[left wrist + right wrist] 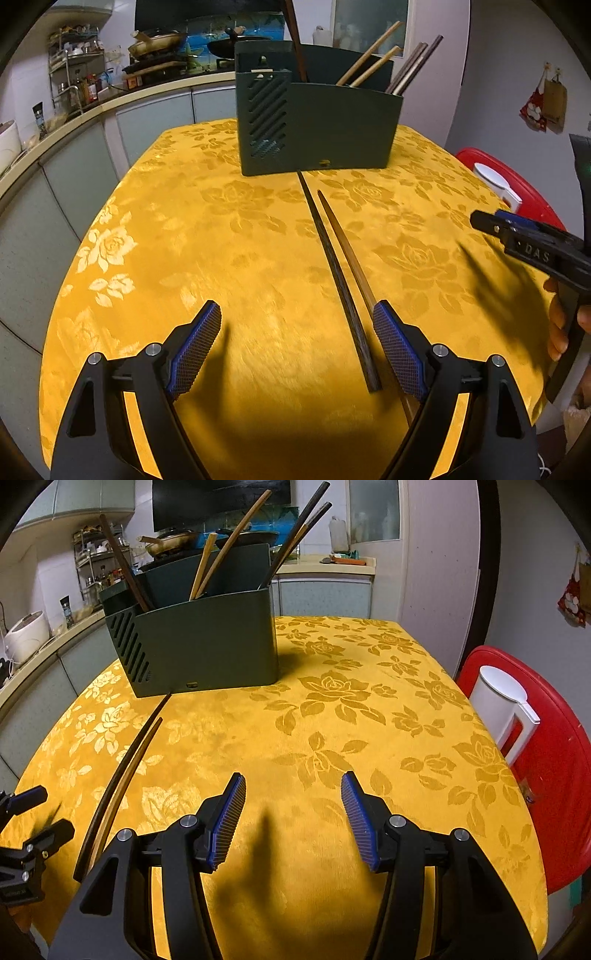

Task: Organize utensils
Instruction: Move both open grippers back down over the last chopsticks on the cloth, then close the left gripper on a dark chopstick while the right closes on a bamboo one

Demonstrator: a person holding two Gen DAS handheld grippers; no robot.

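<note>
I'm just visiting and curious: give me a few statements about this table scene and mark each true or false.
1. Two chopsticks lie side by side on the yellow tablecloth. True.
2. The dark green holder stands empty. False: several chopsticks stick up out of it.
3. The left gripper has its jaws clamped on a chopstick. False: its jaws stand wide apart and grip nothing, though the dark chopstick's near end lies between them.
4. The right gripper holds nothing. True.
5. A red chair stands beside the table. True.
6. The loose chopsticks lie to the right of the right gripper. False: they lie to its left.
</note>
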